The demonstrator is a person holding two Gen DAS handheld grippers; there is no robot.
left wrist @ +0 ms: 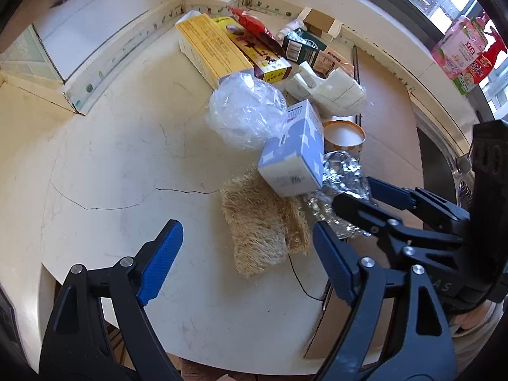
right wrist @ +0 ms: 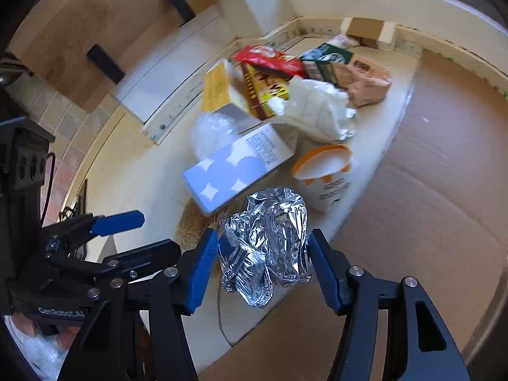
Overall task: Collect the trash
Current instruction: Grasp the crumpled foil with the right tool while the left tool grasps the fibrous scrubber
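Observation:
A crumpled ball of silver foil lies at the counter's front edge, and my right gripper is shut on it, a blue pad against each side. In the left wrist view the same foil shows beyond the right gripper. My left gripper hangs open over a tan fibrous scrub pad, nothing between its fingers. Behind lie a pale blue patterned box, clear plastic wrap, an orange-rimmed paper cup, a yellow box and a red packet.
The trash sits piled toward the back corner of a cream countertop with hairline cracks. A flat cardboard sheet covers the right side. White crumpled paper and a brown paper bag lie behind. A thin black wire trails off the front edge.

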